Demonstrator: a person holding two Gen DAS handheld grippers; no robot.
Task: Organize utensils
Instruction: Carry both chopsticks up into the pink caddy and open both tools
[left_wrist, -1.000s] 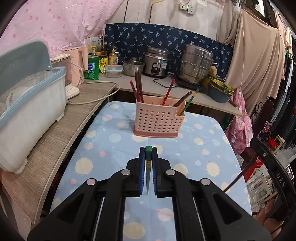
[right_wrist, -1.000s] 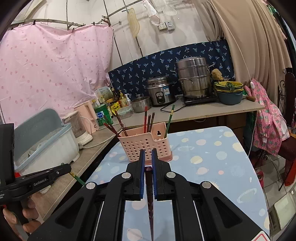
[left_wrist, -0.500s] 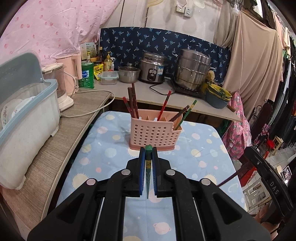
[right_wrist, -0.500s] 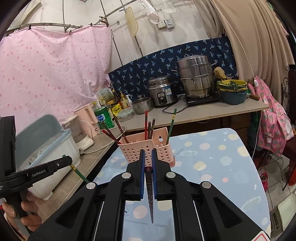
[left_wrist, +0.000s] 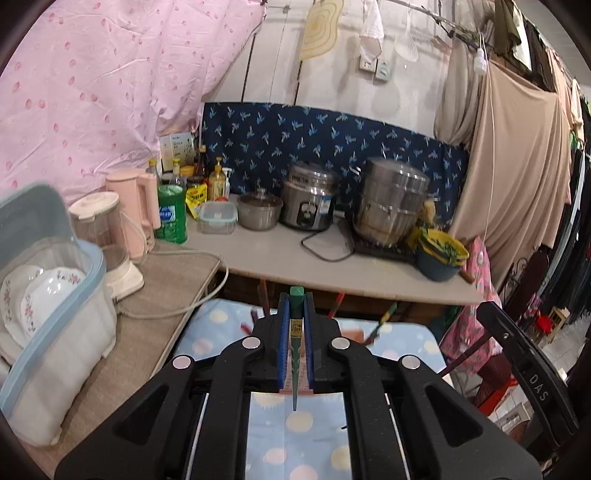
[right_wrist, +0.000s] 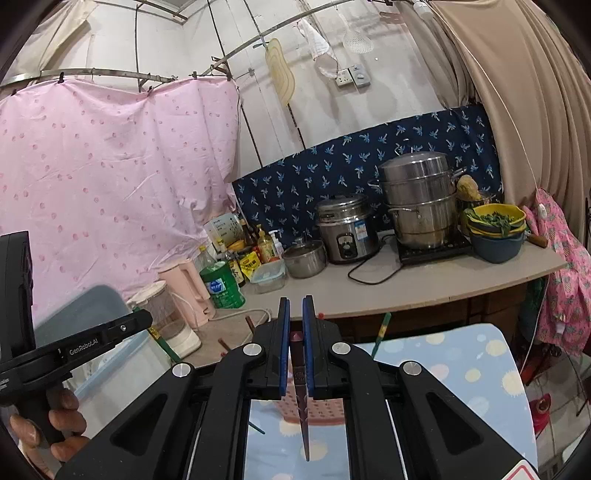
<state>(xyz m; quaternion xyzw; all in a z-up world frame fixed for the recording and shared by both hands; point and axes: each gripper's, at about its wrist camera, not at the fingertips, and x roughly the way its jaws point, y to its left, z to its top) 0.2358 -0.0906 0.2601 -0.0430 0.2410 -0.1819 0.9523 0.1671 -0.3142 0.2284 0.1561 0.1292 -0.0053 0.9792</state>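
Observation:
My left gripper (left_wrist: 295, 306) is shut on a green chopstick (left_wrist: 295, 354) that points down at the table. My right gripper (right_wrist: 296, 314) is shut on a dark red chopstick (right_wrist: 303, 402), tip down. The pink perforated utensil basket (right_wrist: 325, 408) stands on the table right below both grippers, mostly hidden behind the jaws. Several red, brown and green chopsticks (left_wrist: 380, 325) stick up from it. The left gripper also shows in the right wrist view (right_wrist: 92, 338), and the right one in the left wrist view (left_wrist: 517, 369).
The table has a blue cloth with pale dots (left_wrist: 295, 435). A white dish tub with a blue rim (left_wrist: 55, 332) sits on the left counter, beside a blender (left_wrist: 107, 236) and a cord. Pots, a rice cooker (left_wrist: 308, 201) and bottles line the back counter.
Both grippers have risen and moved forward over the basket with their chopsticks. The basket has dropped under the jaws and the views have tilted up towards the wall.

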